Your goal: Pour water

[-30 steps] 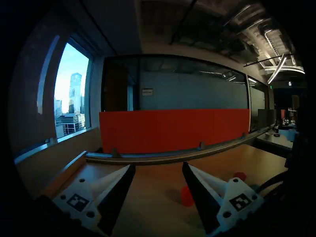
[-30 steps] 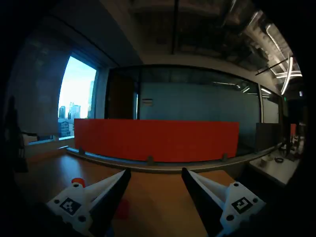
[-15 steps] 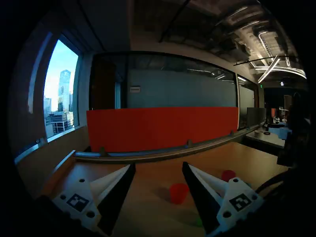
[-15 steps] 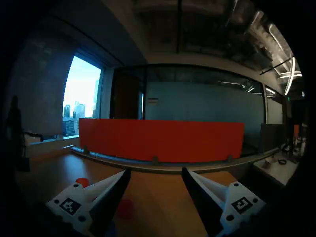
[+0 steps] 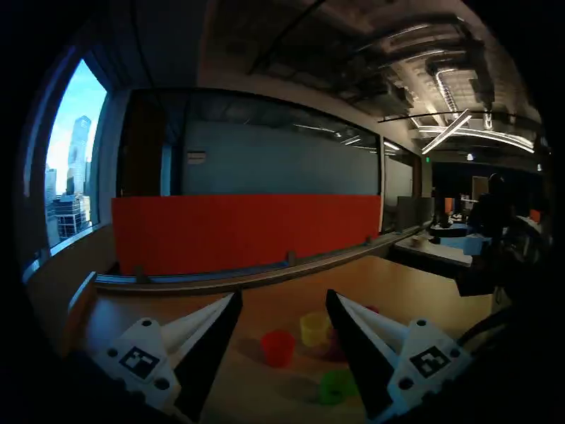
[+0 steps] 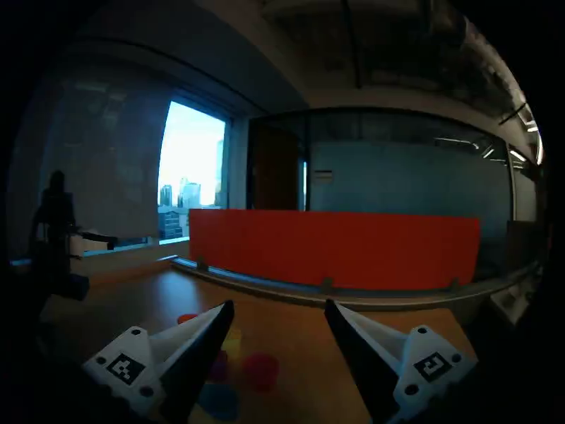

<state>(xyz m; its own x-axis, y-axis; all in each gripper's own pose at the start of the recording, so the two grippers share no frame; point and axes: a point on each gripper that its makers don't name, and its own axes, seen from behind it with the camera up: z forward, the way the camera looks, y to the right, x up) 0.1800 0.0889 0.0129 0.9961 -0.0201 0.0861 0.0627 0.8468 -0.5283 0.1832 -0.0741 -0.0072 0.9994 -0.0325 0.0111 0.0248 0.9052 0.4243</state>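
A red cup (image 5: 277,348), a yellow cup (image 5: 314,328) and a green cup (image 5: 335,386) stand on the wooden bench (image 5: 417,283) just ahead of the left claw (image 5: 282,295) — the green one nearest, by its right finger. That claw gapes wide and grips nothing. The right claw (image 6: 279,304) is equally spread and empty — a blurred blue cup (image 6: 219,401) sits low by its left finger, and an orange partition (image 6: 332,247) stands far ahead.
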